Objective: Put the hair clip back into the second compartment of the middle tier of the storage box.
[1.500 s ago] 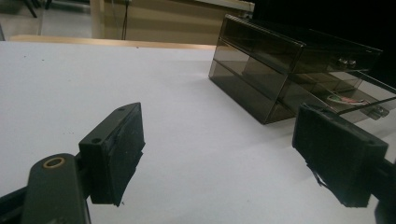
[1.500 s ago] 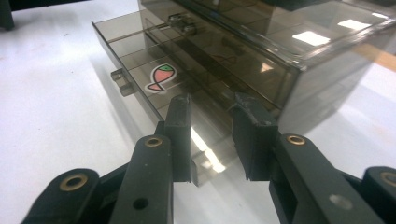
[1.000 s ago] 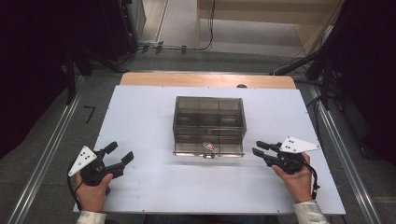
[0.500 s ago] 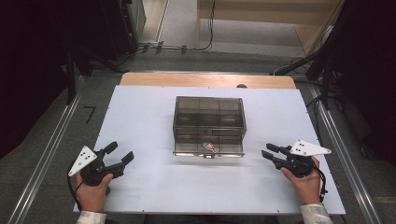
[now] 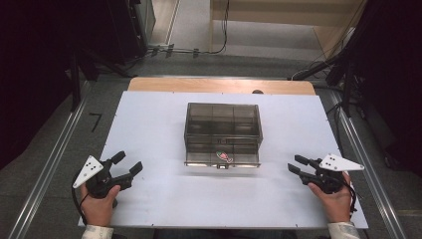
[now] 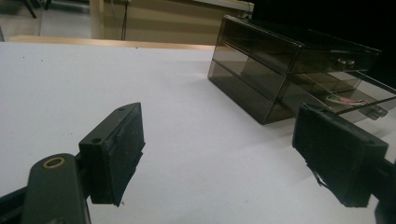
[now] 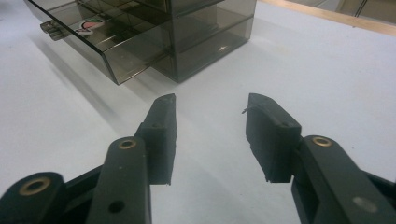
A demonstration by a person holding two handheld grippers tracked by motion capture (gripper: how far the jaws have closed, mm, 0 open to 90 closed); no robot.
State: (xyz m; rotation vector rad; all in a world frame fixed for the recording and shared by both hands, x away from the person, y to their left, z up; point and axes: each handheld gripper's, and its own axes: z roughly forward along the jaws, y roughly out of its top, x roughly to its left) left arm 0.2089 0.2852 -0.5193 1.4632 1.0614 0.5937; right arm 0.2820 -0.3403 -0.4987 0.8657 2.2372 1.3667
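Left claw [image 5: 124, 168]: I hold it low at the near left of the white worktop [image 5: 149, 124], jaws spread wide, grasping nothing; the left gripper view looks between them at bare surface.

Drawer box [image 5: 223, 130]: smoky translucent plastic, at the worktop's middle, well apart from both claws. Its bottom drawer [image 5: 222, 158] stands pulled out toward me, a small red-and-green item [image 5: 224, 157] lying inside, a small handle [image 7: 50, 29] at its front edge.

Right claw [image 5: 295, 165]: near right of the worktop, jaws parted and empty, pointing toward the box's front corner.

Step in hand, as I judge it: both claws parked off the box, drawer open, contents untouched. The next move, I reckon, calls for bringing one claw in over the open drawer for the item, or squarely against the handle to push it shut, the other steadying the light box.
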